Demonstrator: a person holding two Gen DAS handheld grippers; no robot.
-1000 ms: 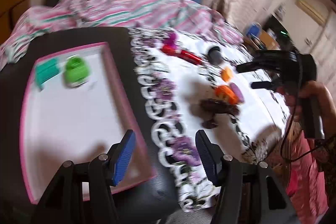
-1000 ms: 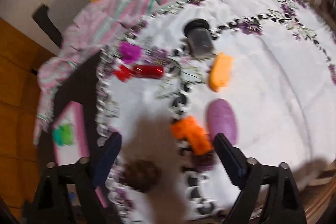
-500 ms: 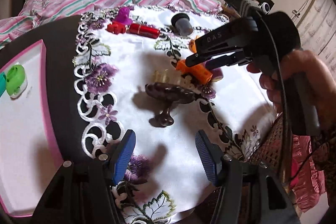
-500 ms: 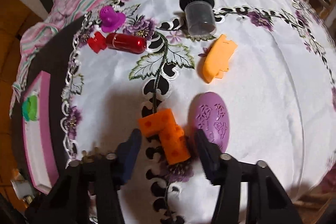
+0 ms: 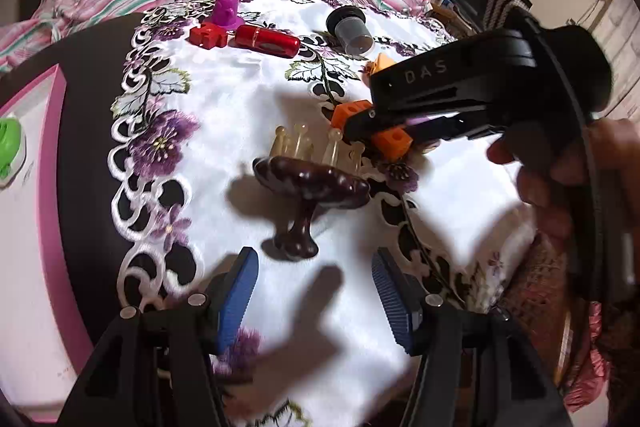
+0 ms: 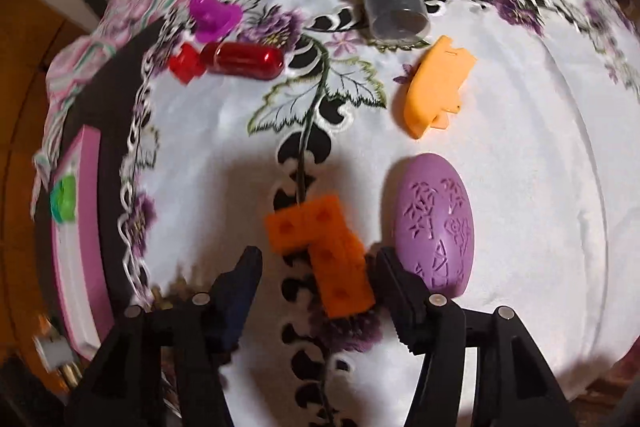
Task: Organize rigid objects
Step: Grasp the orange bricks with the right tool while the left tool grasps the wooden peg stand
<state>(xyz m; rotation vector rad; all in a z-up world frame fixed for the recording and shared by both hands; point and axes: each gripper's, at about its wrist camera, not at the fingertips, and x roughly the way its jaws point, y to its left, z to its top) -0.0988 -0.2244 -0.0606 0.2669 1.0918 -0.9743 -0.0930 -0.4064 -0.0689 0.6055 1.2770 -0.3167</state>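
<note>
Right tongs (image 6: 316, 267) spread wide, straddling the orange L-block (image 6: 320, 251) on the white cloth of the worktop; its long leg sits between the fingers, right finger looks about touching it, left finger well apart, so no pinch yet. Low approach makes sense: the purple oval piece (image 6: 434, 223) lies just beside the right finger, so the right finger has to slot between the two. Left tongs (image 5: 312, 291) also spread, empty, hovering over bare cloth with the dark comb-like hair clip (image 5: 312, 183) just ahead, likely parked until the right side clears. Pink-rimmed tray (image 5: 52, 163), far left of both tongs, holds the green piece (image 5: 8, 147), probably the drop-off. Red capsule (image 6: 242, 61), magenta piece (image 6: 212, 13), dark cup (image 6: 394, 1) and pale orange piece (image 6: 436, 87) lie well ahead, untouched. Versus half a second ago: right tongs have pushed further forward, block now deeper between the fingers; left view has closed in a bit on the clip; objects haven't shifted.
</note>
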